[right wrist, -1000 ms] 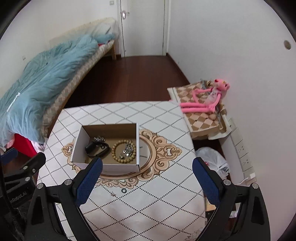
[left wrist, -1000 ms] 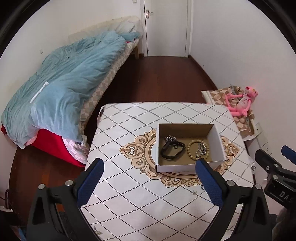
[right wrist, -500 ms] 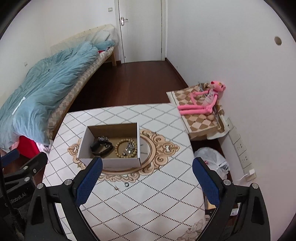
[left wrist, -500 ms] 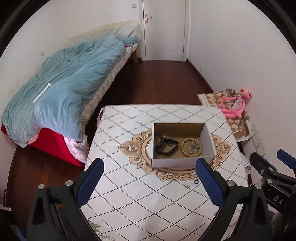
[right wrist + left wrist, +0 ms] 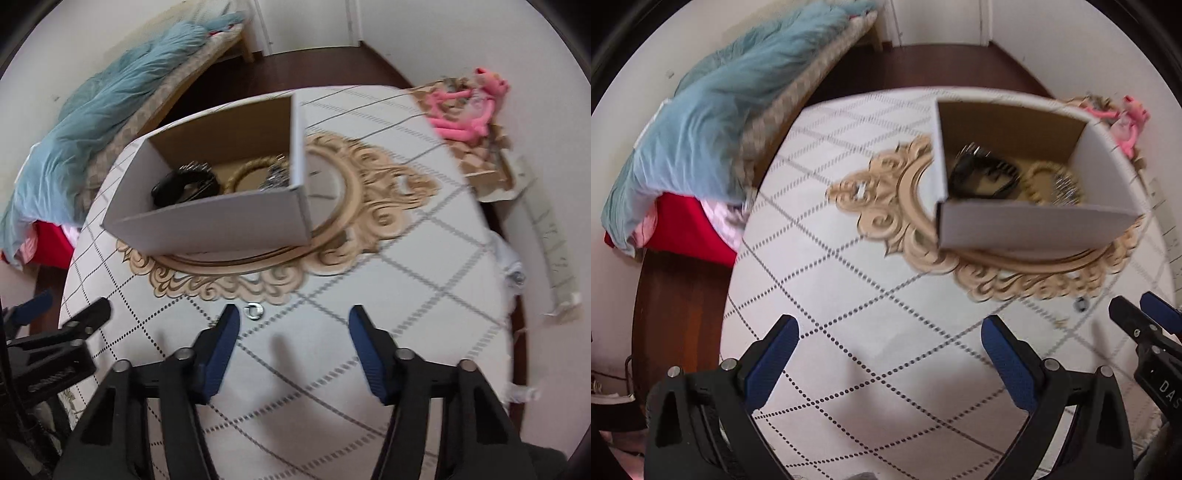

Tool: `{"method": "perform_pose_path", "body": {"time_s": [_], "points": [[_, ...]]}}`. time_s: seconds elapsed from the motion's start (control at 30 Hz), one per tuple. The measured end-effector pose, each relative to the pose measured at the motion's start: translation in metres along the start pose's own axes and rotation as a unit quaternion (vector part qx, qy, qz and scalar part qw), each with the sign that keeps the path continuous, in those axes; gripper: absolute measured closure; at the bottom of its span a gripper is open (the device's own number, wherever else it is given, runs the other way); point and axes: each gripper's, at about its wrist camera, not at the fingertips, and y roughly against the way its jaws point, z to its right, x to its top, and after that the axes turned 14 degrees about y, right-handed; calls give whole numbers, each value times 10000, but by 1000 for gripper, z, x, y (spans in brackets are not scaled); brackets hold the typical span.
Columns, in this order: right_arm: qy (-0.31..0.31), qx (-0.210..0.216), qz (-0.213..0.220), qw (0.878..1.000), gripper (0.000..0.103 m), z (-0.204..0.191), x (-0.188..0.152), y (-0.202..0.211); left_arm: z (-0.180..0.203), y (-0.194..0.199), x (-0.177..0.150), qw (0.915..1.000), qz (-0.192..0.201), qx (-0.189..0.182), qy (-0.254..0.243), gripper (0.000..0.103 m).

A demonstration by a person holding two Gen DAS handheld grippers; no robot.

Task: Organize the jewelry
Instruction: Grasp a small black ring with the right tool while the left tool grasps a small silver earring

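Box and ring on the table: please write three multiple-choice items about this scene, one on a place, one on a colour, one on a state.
1. Where does the small metal ring lie?
A. inside the box
B. on the table in front of the box
C. on the bed

2. What colour are the pads of the right gripper?
A. blue
B. red
C. yellow

3. In what state is the right gripper?
A. shut on the ring
B. shut on the box wall
C. open, with nothing between its pads

Answers: 1 B, the ring rests on the cloth of the table, on the near side of the box. 2 A, both pads are blue. 3 C, the pads stand apart with only cloth between them, though the jaws have just been closing.
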Motion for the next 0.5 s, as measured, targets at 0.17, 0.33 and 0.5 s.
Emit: {"method": "perform_pose_path", "body": {"time_s": [0.17,0.33,0.5], "points": [[285,-7,25,9996,64,-17,0,-24,-7,-16,-4,9998,-139,117,43,2],[528,-44,24,9986,72,-31,3,-30,-10,-21,-4,9996,-232,107,104,2],[865,-447,114,9952,90,-42,1,-31,-7,-24,-5,9996,-225,131,59,2]]}}
